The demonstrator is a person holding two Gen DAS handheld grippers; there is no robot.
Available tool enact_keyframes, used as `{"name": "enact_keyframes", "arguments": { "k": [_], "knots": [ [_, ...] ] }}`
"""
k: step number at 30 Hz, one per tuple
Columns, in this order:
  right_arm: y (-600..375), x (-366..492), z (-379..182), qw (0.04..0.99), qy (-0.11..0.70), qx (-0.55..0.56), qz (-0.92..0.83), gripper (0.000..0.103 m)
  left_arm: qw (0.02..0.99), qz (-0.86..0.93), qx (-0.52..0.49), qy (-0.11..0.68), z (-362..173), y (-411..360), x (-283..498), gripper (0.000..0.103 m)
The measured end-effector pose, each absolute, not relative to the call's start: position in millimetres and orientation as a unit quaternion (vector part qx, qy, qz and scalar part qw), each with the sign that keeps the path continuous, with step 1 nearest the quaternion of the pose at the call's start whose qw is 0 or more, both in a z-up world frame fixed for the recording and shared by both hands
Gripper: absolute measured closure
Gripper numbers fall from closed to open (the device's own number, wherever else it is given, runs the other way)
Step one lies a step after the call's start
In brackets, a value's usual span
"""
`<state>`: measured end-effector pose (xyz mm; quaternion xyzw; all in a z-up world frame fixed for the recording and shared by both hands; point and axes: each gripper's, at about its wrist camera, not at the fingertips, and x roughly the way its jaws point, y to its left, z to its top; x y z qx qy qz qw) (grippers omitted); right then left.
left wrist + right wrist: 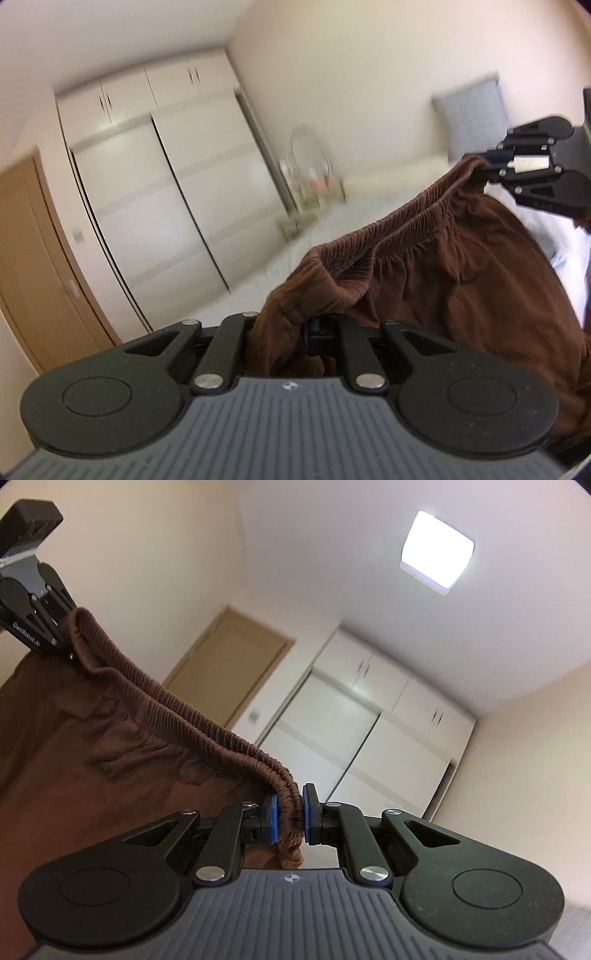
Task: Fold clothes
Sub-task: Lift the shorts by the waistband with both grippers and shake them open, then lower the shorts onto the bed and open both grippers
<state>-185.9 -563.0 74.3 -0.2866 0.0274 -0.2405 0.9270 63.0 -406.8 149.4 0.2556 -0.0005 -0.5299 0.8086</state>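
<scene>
Brown trousers (461,266) with a gathered elastic waistband hang in the air between my two grippers. My left gripper (284,328) is shut on one end of the waistband; the cloth hides its fingertips. My right gripper (289,814) is shut on the other end of the waistband (192,716), pinched between its blue pads (272,818). The right gripper also shows in the left wrist view (487,166), and the left gripper shows in the right wrist view (68,635). The waistband is stretched between them. The trouser legs hang below, out of sight.
A bed with a pale sheet (317,236) lies below, with a grey pillow (472,114) at its head. A white wardrobe (173,184) and a wooden door (33,258) stand beyond. A cluttered bedside stand (310,177) sits by the wall.
</scene>
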Motion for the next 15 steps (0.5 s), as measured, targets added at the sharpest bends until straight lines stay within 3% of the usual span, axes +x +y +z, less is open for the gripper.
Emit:
{"name": "enact_keyframes", "arguments": {
  "k": [4, 7, 8, 9, 11, 15],
  "knots": [
    [-639, -114, 34, 0.929, 0.094, -0.260, -0.246, 0.092, 0.815, -0.508, 0.267, 0.076, 77, -505, 146, 0.088],
    [-693, -40, -13, 0.922, 0.155, -0.241, -0.262, 0.088, 0.822, -0.481, 0.242, 0.182, 9, -559, 211, 0.076],
    [-707, -16, -30, 0.917, 0.183, -0.235, -0.267, 0.073, 0.823, -0.470, 0.235, 0.218, -13, -572, 231, 0.075],
    [-718, -2, -46, 0.915, 0.202, -0.224, -0.269, 0.065, 0.822, -0.463, 0.228, 0.241, -30, -577, 244, 0.075],
    [-740, 19, -77, 0.911, 0.234, -0.201, -0.274, 0.065, 0.824, -0.460, 0.208, 0.256, -53, -565, 257, 0.073],
    [-750, 10, -116, 0.916, 0.254, -0.156, -0.268, 0.052, 0.835, -0.445, 0.170, 0.275, -68, -512, 265, 0.067]
  ]
}}
